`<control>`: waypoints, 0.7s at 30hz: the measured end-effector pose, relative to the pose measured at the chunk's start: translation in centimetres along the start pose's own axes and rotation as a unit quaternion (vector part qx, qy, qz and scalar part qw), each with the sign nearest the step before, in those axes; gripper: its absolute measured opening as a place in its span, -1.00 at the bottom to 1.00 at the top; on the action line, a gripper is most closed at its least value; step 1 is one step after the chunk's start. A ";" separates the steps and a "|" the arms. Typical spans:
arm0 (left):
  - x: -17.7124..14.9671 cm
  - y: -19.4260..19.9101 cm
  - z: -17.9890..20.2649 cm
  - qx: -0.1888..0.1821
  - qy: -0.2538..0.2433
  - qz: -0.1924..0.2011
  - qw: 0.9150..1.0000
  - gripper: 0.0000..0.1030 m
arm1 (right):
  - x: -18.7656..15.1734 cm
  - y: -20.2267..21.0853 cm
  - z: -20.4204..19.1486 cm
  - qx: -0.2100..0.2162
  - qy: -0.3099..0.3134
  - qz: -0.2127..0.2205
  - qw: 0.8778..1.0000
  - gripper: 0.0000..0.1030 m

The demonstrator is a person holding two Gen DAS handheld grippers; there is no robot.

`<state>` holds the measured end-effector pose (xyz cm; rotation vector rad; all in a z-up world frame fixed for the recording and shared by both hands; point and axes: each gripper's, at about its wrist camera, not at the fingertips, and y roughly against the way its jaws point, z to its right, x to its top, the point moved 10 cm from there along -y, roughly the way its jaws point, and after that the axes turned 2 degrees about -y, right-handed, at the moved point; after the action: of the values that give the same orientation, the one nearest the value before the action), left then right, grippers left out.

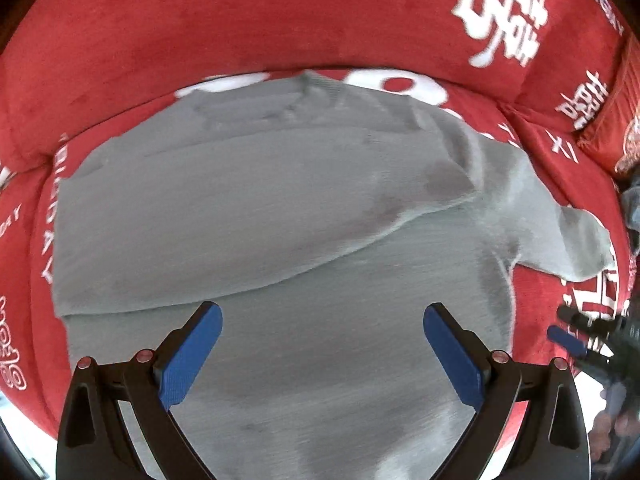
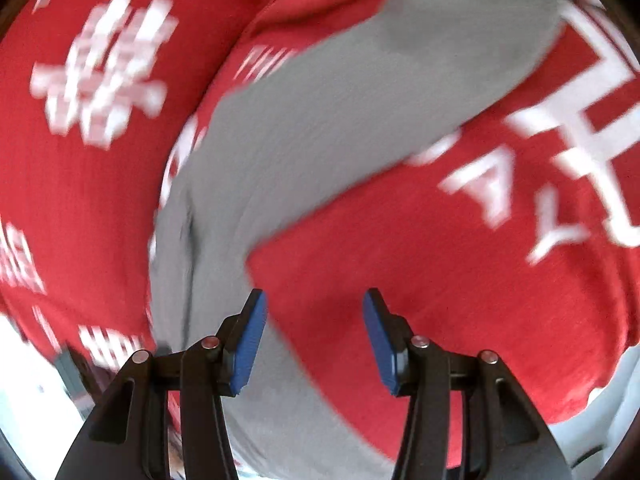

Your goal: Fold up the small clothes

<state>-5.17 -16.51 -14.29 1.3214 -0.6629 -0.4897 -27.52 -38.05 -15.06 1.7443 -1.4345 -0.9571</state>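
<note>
A grey long-sleeved top [image 1: 280, 216] lies spread on a red sofa cover [image 1: 200, 20] with white lettering. One part of it is folded across the body, and a sleeve [image 1: 576, 240] sticks out to the right. My left gripper [image 1: 322, 314] hovers open over the garment's lower half, nothing between its blue pads. In the left wrist view the right gripper [image 1: 568, 340] shows at the right edge, beside the garment. In the blurred right wrist view my right gripper [image 2: 314, 300] is open above the grey sleeve [image 2: 320, 120] and the red cover [image 2: 460, 280].
The sofa's red backrest [image 1: 280, 12] rises behind the garment. A red patterned cushion [image 1: 616, 128] sits at the far right. A pale floor or surface [image 2: 24, 360] shows past the seat's front edge.
</note>
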 end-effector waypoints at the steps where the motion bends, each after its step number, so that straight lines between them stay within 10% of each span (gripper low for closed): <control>1: 0.1 -0.2 0.7 -0.003 -0.006 -0.002 1.000 0.96 | 1.1 0.6 0.9 0.003 -0.015 0.013 1.000 0.05; 9: 0.8 -1.6 4.5 -0.008 -0.030 -0.009 0.999 0.96 | 9.0 4.4 7.9 -0.001 -0.101 0.114 0.988 0.05; 18: 1.4 -2.5 6.4 -0.009 -0.034 -0.007 0.999 0.96 | 12.9 3.4 7.3 0.084 -0.142 0.129 0.978 0.05; 19: 1.5 -2.5 6.6 -0.011 -0.033 -0.006 0.999 0.96 | 13.2 3.0 7.1 0.096 -0.151 0.124 0.976 0.01; 21: 1.7 -2.3 6.8 -0.015 -0.031 -0.001 0.999 0.96 | 13.3 2.4 6.5 0.125 -0.169 0.117 0.971 -0.69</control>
<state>-8.55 -22.95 -15.52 1.2821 -0.7023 -0.5421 -32.64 -51.90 -17.86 1.5858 -2.0073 -1.0114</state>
